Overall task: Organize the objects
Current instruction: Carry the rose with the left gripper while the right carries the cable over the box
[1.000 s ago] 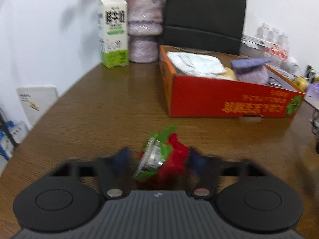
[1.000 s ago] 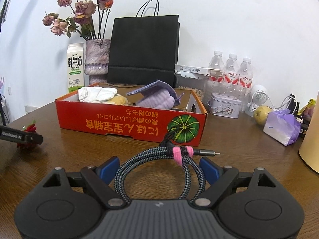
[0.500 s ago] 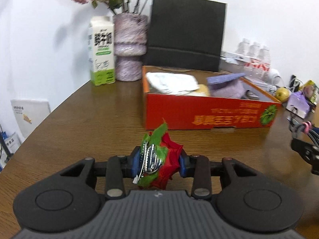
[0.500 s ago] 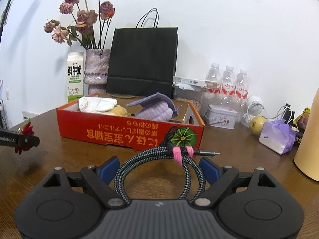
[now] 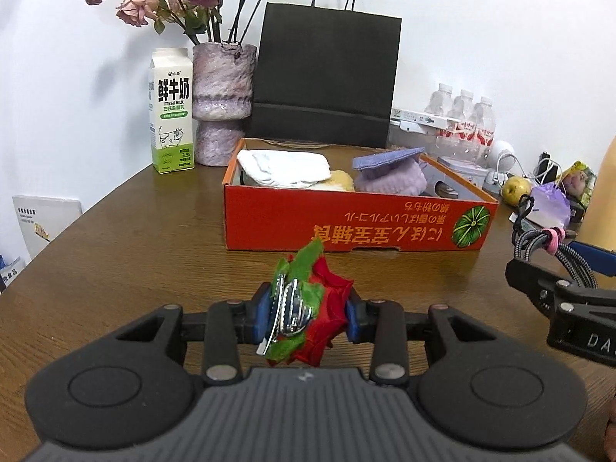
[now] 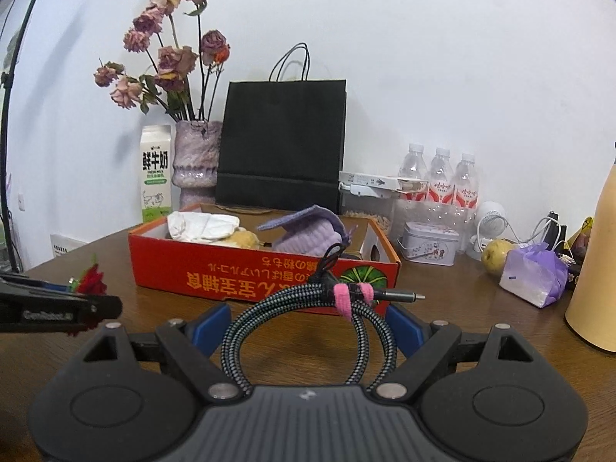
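Observation:
My left gripper (image 5: 308, 317) is shut on a red fabric rose hair clip (image 5: 306, 313) with green leaves and a metal clasp, held above the table in front of the red cardboard box (image 5: 358, 223). My right gripper (image 6: 306, 321) holds a coiled braided cable (image 6: 308, 319) tied with a pink band, its blue pads against the coil. The box (image 6: 265, 273) holds a white cloth (image 5: 285, 167), a purple knitted item (image 5: 390, 177) and a yellowish object. Each gripper shows at the edge of the other's view, the right one (image 5: 558, 288) and the left one (image 6: 57, 304).
Behind the box stand a milk carton (image 5: 171, 111), a vase of dried roses (image 5: 223, 104) and a black paper bag (image 5: 327, 77). At the right are water bottles (image 6: 439, 184), a tin (image 6: 431, 244), a pear (image 6: 496, 256), a purple bag (image 6: 535, 273) and a tan container (image 6: 596, 265).
My left gripper closed on the rose clip and lifted it off the table. My right gripper rose with the cable, and both grippers drew nearer to each other.

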Motion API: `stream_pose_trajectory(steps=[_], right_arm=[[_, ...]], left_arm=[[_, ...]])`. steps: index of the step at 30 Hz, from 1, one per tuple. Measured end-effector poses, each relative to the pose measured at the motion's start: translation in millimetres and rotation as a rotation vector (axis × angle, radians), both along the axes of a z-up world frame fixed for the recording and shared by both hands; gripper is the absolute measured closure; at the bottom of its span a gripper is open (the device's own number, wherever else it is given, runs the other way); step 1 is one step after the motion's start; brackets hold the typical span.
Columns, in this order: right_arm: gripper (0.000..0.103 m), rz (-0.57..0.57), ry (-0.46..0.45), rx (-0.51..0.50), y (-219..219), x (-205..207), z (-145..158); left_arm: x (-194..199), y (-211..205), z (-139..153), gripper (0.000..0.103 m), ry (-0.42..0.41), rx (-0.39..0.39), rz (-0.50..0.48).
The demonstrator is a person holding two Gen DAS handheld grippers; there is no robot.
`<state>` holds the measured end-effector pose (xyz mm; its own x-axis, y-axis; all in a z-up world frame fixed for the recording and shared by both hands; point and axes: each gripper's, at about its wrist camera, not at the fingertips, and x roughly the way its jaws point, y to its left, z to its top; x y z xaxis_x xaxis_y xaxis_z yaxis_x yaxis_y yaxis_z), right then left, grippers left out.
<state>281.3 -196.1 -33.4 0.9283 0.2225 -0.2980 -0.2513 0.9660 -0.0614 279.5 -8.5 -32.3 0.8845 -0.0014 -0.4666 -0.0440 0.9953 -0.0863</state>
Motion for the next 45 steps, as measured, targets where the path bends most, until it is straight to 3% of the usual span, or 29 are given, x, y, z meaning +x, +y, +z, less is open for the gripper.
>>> stream_pose_trajectory(steps=[25,45], right_arm=[[0.016,0.02,-0.03,0.067,-8.6,-10.0,13.0],[0.016,0.033,-0.05,0.053,2.9,55.0,45.7]], left_arm=[[-5.2,-26.4,13.1,0.066,-0.033,0.01,0.055],[67.0,-23.2,50.3,0.066,-0.121,-0.038,0.083]])
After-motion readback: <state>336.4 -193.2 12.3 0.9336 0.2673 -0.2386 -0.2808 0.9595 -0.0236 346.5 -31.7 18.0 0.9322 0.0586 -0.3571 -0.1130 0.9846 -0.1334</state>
